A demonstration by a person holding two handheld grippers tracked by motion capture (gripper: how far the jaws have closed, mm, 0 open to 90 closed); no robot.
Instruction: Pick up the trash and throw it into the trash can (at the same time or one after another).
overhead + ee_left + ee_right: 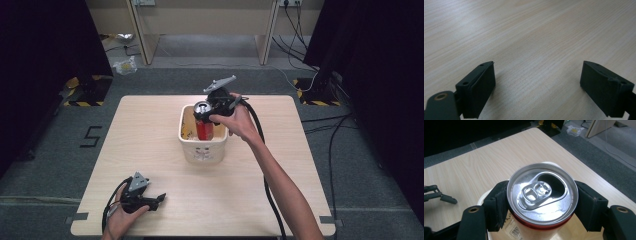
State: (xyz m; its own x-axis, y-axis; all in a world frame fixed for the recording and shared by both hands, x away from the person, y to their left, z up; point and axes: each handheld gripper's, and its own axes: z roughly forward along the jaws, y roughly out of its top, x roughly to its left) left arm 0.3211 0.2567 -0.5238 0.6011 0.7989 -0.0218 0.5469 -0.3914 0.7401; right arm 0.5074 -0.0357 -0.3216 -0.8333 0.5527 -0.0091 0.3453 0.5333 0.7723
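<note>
Your right gripper (543,207) pinches red can (542,195) from both sides just under rim, over white bin (202,147) at table (150,150) middle. Tab popped, mouth open: likely empty, so light, thin-walled, dents easily, slick metal. Keep pads high near stiff rim, squeeze gently. Your left gripper (537,85) rests near-left on table, jaws spread, holding nothing.

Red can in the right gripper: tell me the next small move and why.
Probably lower it a little further, then open the jaws. The right gripper is clamped on the opened red can, whose lower part already sits inside the white bin. The left gripper rests open on the table, not involved.
</note>
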